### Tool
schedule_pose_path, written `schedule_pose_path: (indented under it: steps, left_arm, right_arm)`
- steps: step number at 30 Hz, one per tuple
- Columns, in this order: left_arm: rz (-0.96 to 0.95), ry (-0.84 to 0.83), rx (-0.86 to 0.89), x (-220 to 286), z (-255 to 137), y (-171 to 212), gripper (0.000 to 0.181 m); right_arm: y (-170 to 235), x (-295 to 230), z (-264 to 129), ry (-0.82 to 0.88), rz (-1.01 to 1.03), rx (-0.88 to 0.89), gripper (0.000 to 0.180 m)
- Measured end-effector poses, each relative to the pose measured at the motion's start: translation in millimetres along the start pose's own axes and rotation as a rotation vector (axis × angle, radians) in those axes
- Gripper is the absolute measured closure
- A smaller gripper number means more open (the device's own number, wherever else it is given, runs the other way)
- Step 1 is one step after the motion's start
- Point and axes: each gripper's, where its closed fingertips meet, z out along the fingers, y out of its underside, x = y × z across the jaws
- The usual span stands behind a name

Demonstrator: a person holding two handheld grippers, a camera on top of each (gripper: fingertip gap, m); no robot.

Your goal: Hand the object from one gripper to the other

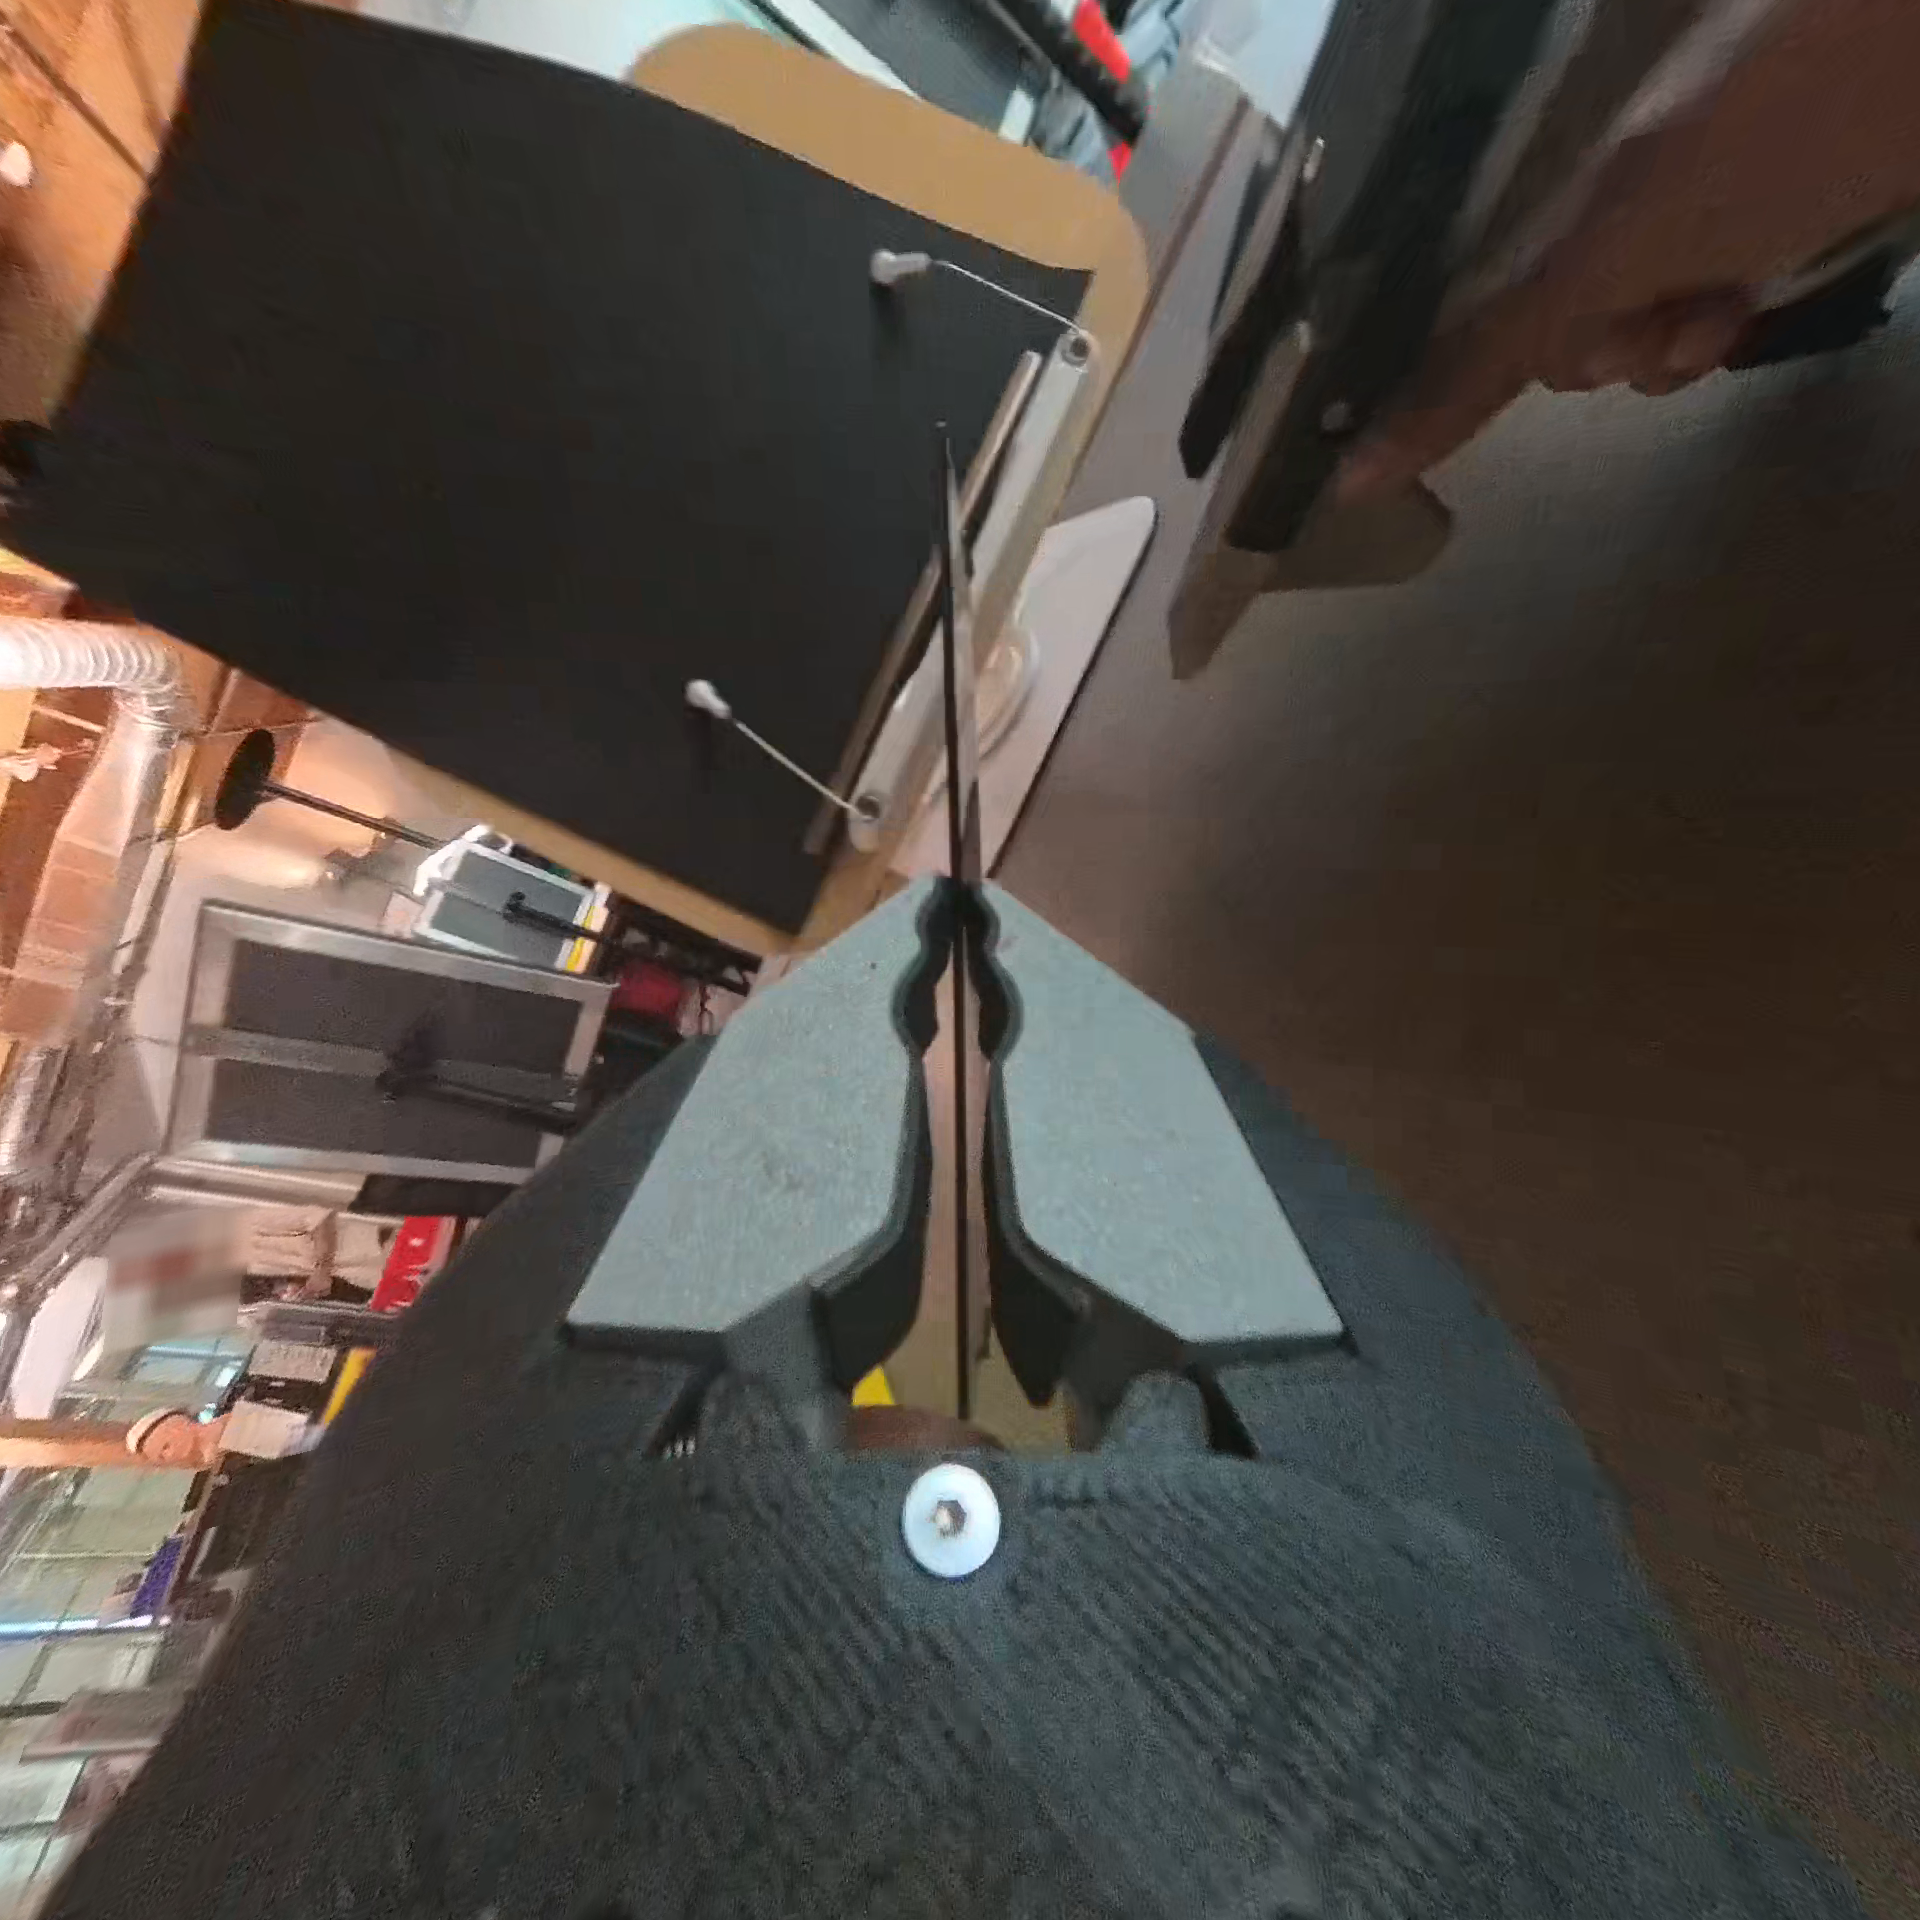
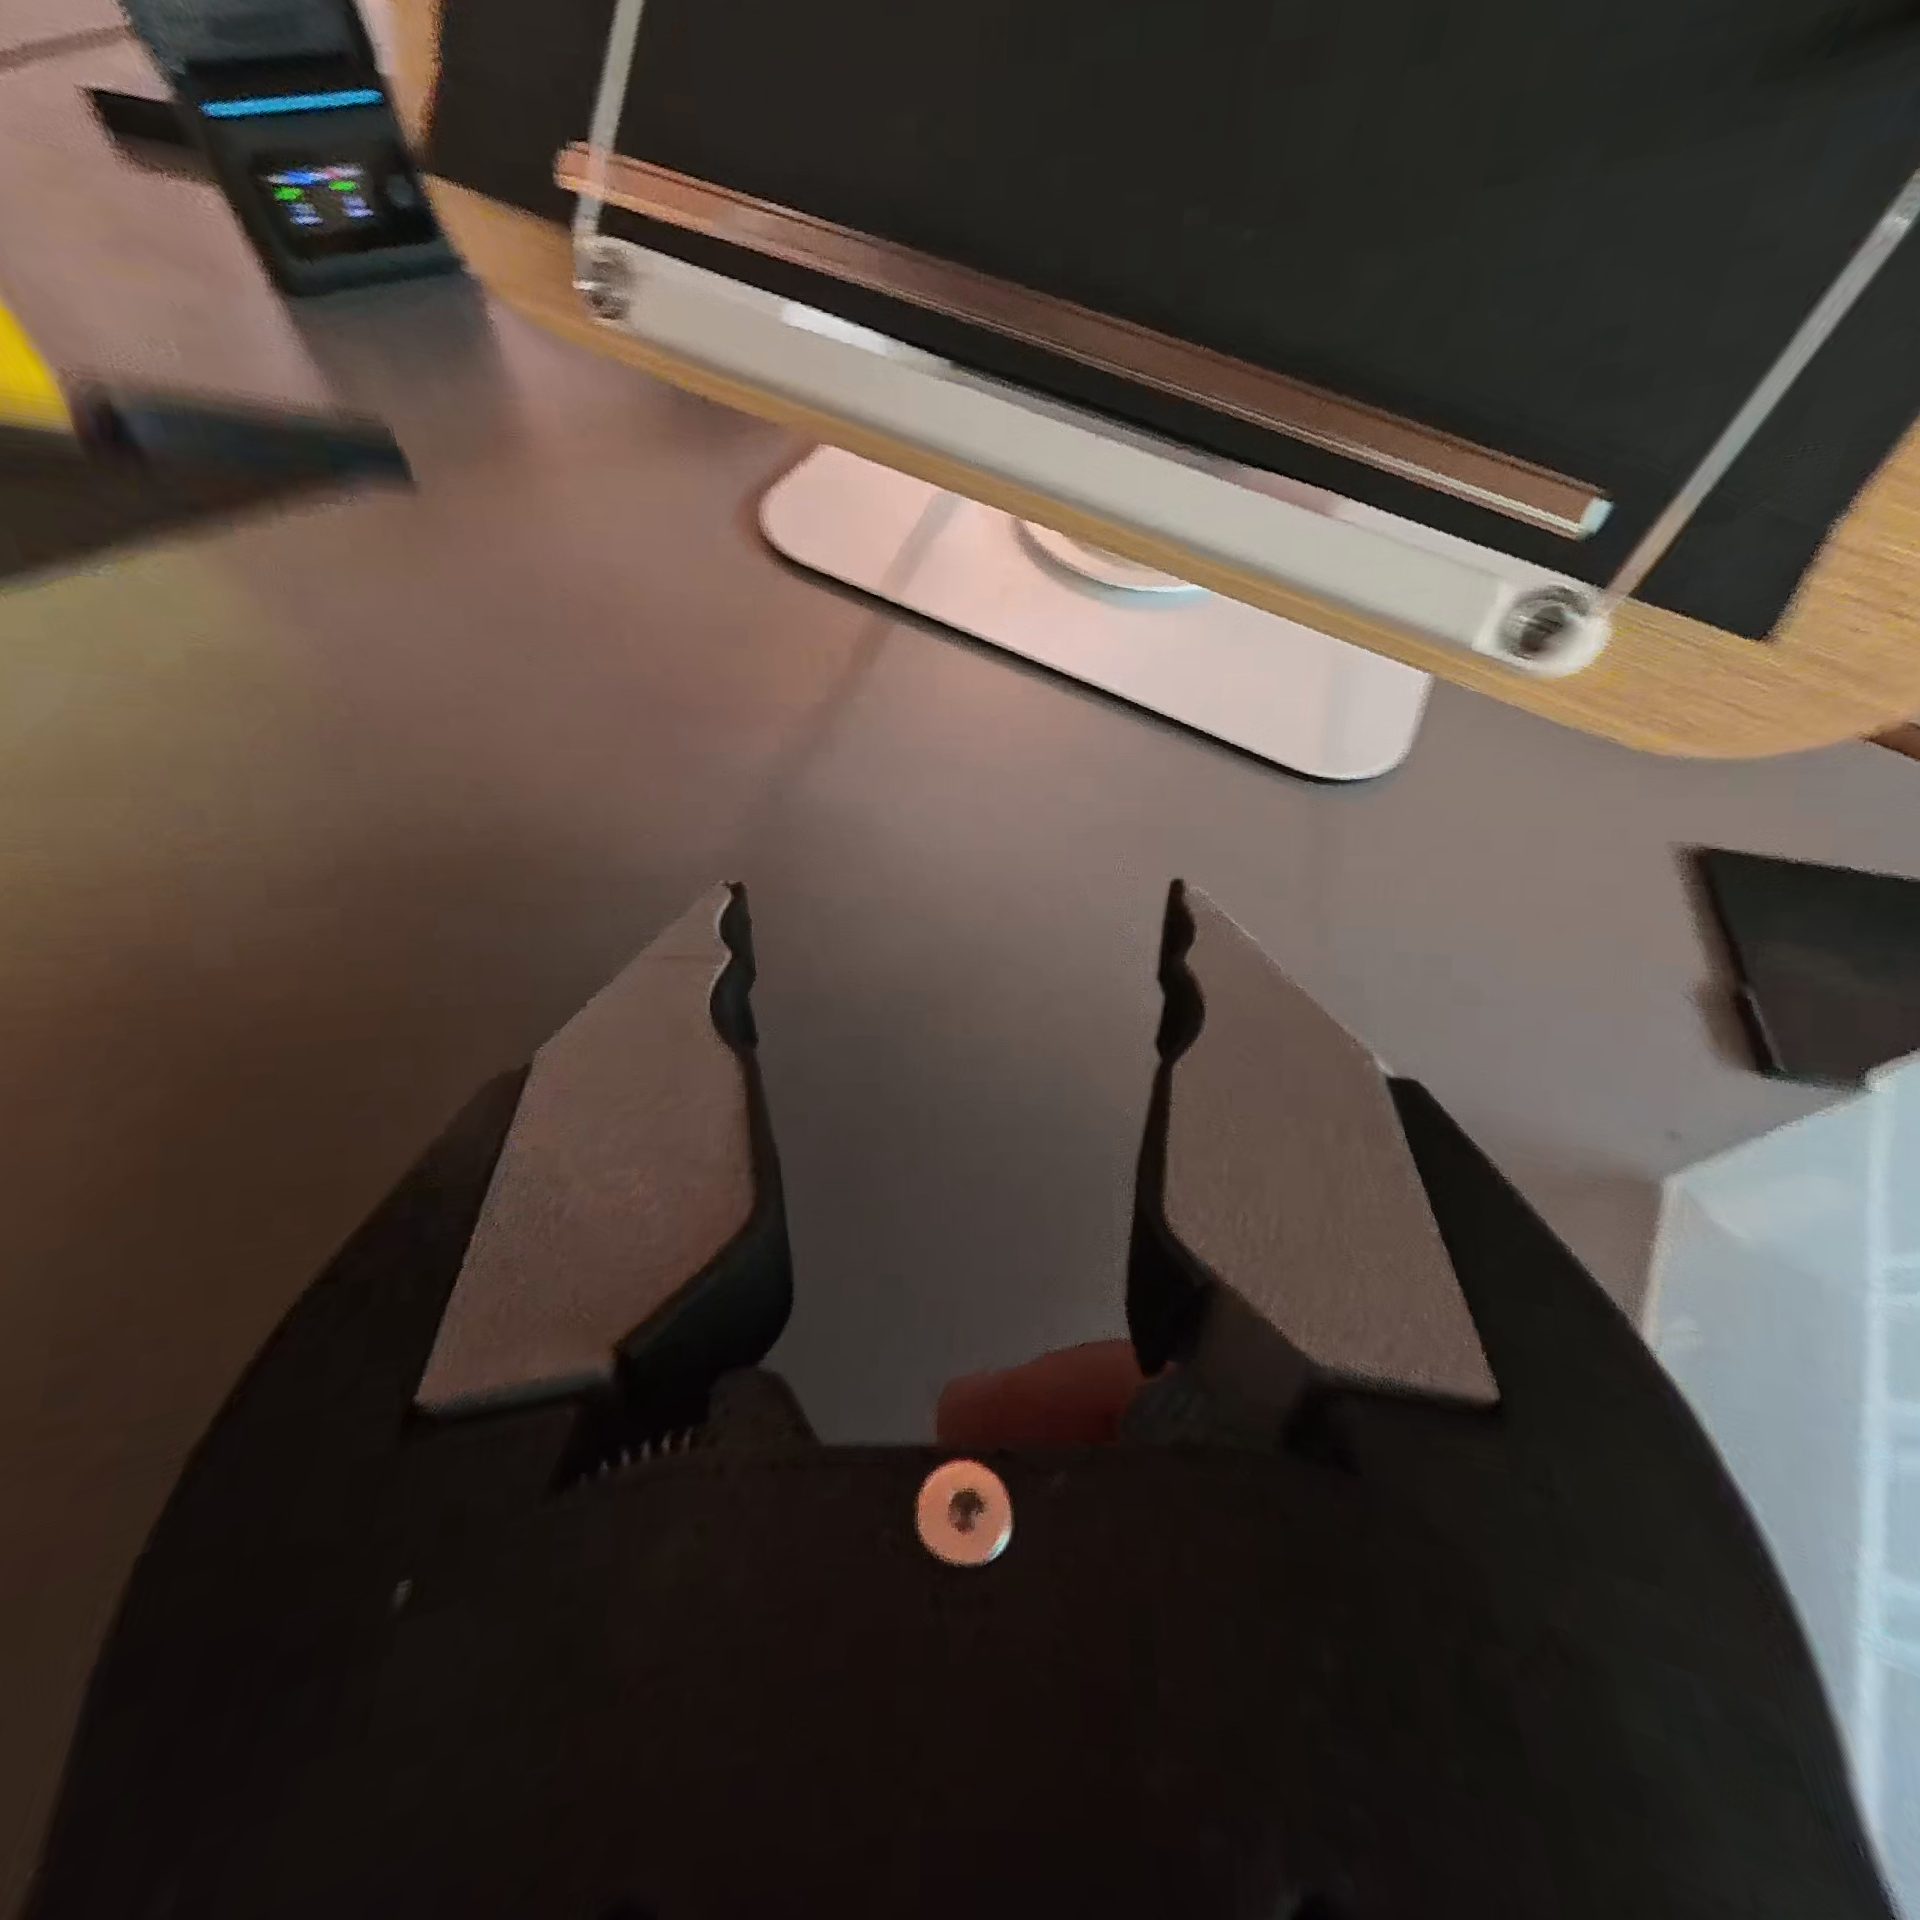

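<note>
The left gripper [image 1: 961, 914] is clenched on a thin black card [image 1: 954, 665] seen edge-on, so only its narrow edge shows as a dark line and its face cannot be made out. The card's long axis runs straight ahead along the fingers, from deep between the 2 pads out past the tips, and its far end points forward toward the lower rail of the display stand [image 1: 520, 416]. The near end of the card is hidden down in the gripper's throat.

In the left wrist view the scene is tilted sideways. At the upper right a blurred dark shape is probably the other gripper, though it is too smeared to tell its state there. The room at the left edge is also blurred.

The right gripper [image 2: 956, 904] stands released, its 2 fingers well apart with only the dark table [image 2: 416, 831] showing between them. Ahead of it are the stand's clear plastic rail [image 2: 1039, 416] and its pale flat base [image 2: 1143, 644], cut off at the top. A small black device with a lit screen [image 2: 312, 197] sits far left, blurred. A pale box [image 2: 1787, 1351] is cut off at the right edge.
</note>
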Motion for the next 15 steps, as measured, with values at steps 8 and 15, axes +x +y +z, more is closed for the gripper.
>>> schedule_pose_path:
  steps: [8,15]
  left_arm:
    - [-0.037,-0.033,0.176,6.0,28.7,-4.4,0.181]
    - [-0.378,0.102,0.425,-4.1,13.7,-9.2,0.181]
  right_arm:
    - [-27.9,-10.9,-17.9,-0.148,-0.05,0.142,0.118]
    - [-47.4,-65.2,-45.2,-0.416,-0.098,0.258,0.13]
